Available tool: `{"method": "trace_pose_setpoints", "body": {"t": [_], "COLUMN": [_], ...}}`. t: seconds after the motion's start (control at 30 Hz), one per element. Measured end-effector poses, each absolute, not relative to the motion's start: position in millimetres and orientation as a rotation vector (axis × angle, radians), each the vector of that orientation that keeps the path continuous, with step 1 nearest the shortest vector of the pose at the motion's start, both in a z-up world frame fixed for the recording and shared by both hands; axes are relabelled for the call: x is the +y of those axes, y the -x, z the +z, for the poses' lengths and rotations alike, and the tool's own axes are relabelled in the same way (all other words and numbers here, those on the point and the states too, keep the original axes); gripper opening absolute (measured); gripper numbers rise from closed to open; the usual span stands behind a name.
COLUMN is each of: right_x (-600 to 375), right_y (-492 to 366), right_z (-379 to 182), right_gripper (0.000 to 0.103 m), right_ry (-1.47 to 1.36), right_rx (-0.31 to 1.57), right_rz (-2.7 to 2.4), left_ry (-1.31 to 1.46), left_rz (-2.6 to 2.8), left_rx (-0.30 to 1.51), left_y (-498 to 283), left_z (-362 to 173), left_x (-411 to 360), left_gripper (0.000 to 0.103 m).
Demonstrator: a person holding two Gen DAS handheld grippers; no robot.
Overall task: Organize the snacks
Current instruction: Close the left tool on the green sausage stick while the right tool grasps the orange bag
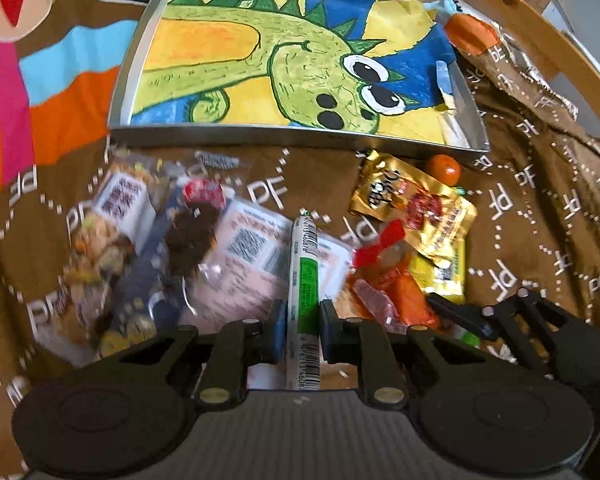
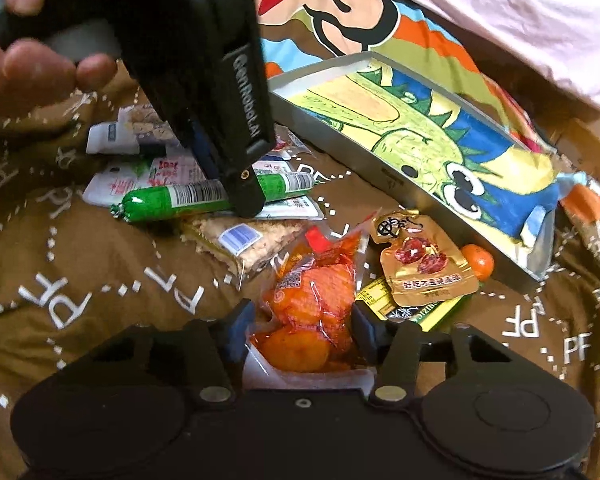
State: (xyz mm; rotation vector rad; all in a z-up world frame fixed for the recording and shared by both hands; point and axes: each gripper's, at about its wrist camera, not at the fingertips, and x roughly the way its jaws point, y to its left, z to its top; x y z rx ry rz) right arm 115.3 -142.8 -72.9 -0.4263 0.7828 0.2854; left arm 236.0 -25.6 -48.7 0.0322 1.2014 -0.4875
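My left gripper (image 1: 303,320) is shut on a green sausage stick (image 1: 304,280) that lies on the brown cloth; the stick also shows in the right wrist view (image 2: 168,198) with the left gripper (image 2: 236,196) on it. My right gripper (image 2: 300,328) is shut on a clear pack of orange snacks (image 2: 316,300), which also shows in the left wrist view (image 1: 396,292). A gold pouch (image 2: 424,264) and a small orange (image 2: 478,262) lie just beyond. The shallow metal box with a dinosaur picture (image 1: 300,132) stands behind the pile.
Several more snack packs lie left of the sausage (image 1: 148,248), and a yellow-green packet (image 2: 384,300) sits under the gold pouch. The brown cloth (image 2: 80,292) is rumpled. A wooden frame (image 1: 540,28) runs along the far right.
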Motion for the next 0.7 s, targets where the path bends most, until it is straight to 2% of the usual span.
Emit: {"method": "trace_pose_setpoints", "body": {"t": [0.1, 0.63, 0.7], "right_x": [-138, -120, -120], "right_y": [-108, -78, -76], "right_z": [-73, -75, -75], "right_gripper": [0.05, 0.049, 0.046], "right_ry": [0.485, 0.774, 0.803], "right_rx": [0.764, 0.6, 0.579], "right_rz": [0.269, 0.194, 0.178], "left_ry": [-0.022, 0.149, 0.16], "left_rz": [-0.475, -0.466, -0.467], "left_rx": [1.198, 1.219, 1.212], "left_y": [-227, -213, -213], "left_z": [-46, -43, -42], "left_x": [-26, -10, -10], "left_gripper": [0.019, 0.018, 0.018]}}
